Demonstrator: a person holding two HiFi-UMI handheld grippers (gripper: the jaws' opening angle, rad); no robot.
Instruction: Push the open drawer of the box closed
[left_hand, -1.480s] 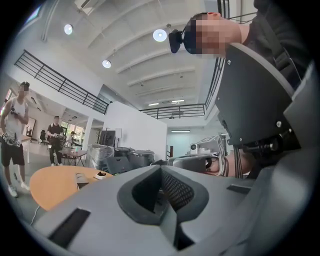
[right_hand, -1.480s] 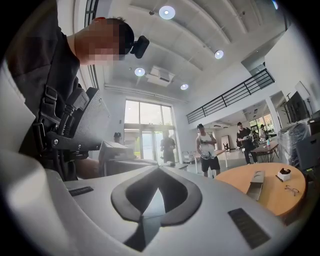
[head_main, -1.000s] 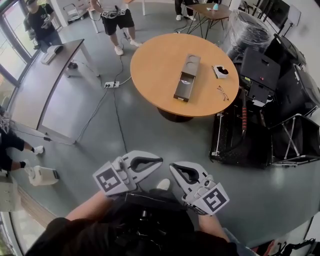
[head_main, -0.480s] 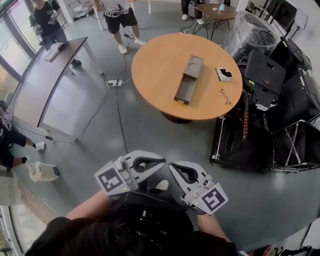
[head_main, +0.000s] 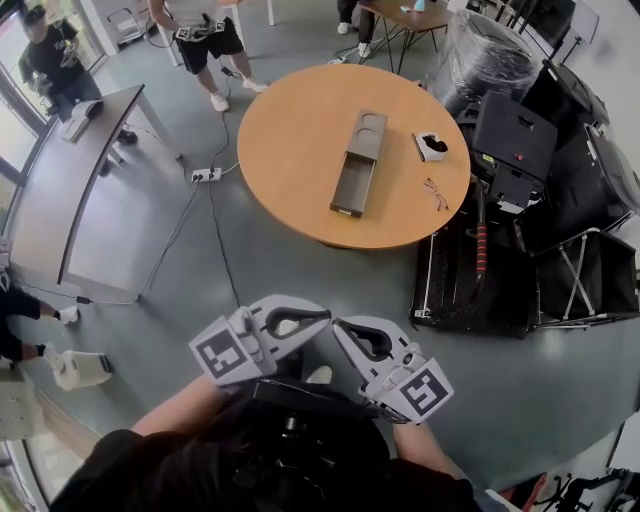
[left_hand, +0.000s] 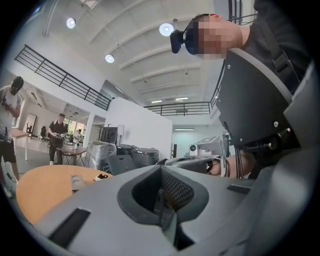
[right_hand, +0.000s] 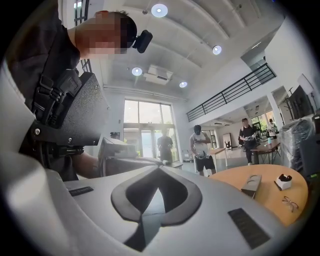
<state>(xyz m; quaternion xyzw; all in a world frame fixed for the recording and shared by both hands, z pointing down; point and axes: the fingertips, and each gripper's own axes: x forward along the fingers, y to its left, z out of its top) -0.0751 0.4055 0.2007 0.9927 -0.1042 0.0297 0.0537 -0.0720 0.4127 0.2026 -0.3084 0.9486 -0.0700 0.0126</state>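
Grey flooring (head_main: 300, 270) is filling the room. Nearest, the left gripper (head_main: 321, 317) and right gripper (head_main: 339, 329) are hovering side by side at the person's chest, each with its jaws pressed together and holding nothing. Farther off, a round wooden table (head_main: 290, 130) is carrying the grey box (head_main: 366, 128) near its middle, with the drawer (head_main: 352, 185) standing pulled out toward the table's near edge. Eyeglasses (head_main: 434, 193) and a small white tray (head_main: 431, 145) are lying by the right edge. Beyond the far edge, people (head_main: 195, 25) are standing.

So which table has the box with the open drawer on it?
The round orange table, with the box near its middle; the grey rectangular table at left does not have it.
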